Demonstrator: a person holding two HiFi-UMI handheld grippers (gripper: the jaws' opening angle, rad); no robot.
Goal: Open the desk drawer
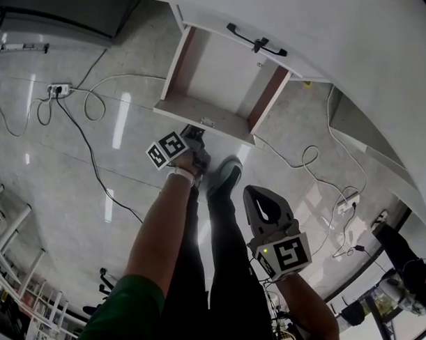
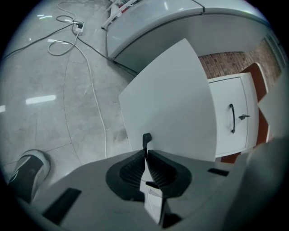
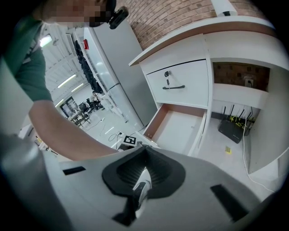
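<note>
The lower desk drawer [image 1: 216,79] stands pulled out, with a white inside and brown side walls. My left gripper [image 1: 198,134] is at the middle of its front panel [image 1: 201,116]. In the left gripper view the left gripper [image 2: 146,151] is shut on the drawer's dark handle [image 2: 146,139], and the white front panel [image 2: 171,103] fills the space behind it. My right gripper [image 1: 252,194] hangs away from the desk above the person's legs, shut on nothing. The right gripper view shows the right gripper [image 3: 145,151] with its jaws together, and the open drawer [image 3: 178,128] beyond them.
A shut upper drawer with a black handle [image 1: 256,42] sits above the open one. The person's shoes [image 1: 223,176] stand right in front of the drawer. Cables and a power strip [image 1: 59,89] lie on the tiled floor. A router [image 3: 232,126] sits under the desk.
</note>
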